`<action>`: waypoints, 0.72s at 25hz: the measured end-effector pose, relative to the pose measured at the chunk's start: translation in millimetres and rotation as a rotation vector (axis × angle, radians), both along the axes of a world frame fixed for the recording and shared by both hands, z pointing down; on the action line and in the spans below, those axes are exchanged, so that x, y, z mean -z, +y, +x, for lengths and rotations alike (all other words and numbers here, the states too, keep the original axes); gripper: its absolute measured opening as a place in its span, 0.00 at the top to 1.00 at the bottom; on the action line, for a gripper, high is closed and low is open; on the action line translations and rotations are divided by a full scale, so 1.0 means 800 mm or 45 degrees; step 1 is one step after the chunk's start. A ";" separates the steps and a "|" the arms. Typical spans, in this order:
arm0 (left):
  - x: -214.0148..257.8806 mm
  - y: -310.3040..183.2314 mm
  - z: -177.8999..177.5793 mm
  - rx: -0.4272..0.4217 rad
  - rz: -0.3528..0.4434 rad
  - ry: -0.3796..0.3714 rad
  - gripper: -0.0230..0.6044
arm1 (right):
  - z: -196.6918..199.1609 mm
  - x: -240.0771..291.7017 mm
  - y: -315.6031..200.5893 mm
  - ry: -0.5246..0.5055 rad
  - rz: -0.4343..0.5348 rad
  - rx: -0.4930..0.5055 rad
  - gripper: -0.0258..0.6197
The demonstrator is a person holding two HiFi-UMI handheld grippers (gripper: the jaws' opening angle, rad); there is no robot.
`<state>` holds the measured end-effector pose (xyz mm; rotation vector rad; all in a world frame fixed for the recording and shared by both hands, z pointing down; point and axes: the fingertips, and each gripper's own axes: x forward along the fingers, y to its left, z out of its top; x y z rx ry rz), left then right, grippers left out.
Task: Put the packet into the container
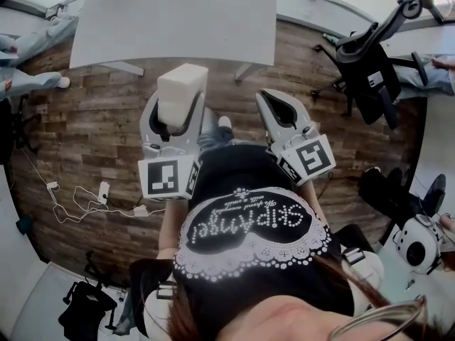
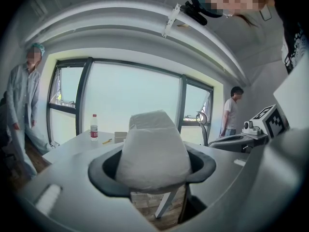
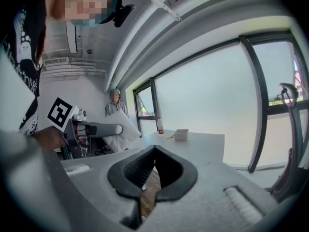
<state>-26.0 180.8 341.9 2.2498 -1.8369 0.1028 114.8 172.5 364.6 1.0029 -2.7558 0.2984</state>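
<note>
My left gripper [image 1: 175,116] is shut on a white packet [image 1: 183,91], which stands up between its dark pads [image 2: 104,170] over the wooden floor, short of the grey table [image 1: 178,27]. From the left gripper view the packet [image 2: 154,151] fills the middle. My right gripper [image 1: 279,107] hangs beside it, shut with nothing between the jaws [image 3: 154,151]. A small pale box-shaped container [image 3: 182,135] sits on the far table top, also seen small past the packet as a container [image 2: 120,137]. The left gripper and its packet [image 3: 123,129] show at the left of the right gripper view.
A water bottle [image 2: 94,127] stands on the table near the container. Black office chairs [image 1: 370,69] stand at the right. White cables [image 1: 85,201] lie on the floor at the left. A person [image 2: 24,100] stands left of the table, another person [image 2: 232,111] at the right.
</note>
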 end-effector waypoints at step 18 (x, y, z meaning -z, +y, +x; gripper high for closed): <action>0.015 -0.113 -0.089 -0.066 -0.015 0.045 0.51 | -0.017 0.023 -0.117 -0.048 -0.079 -0.245 0.97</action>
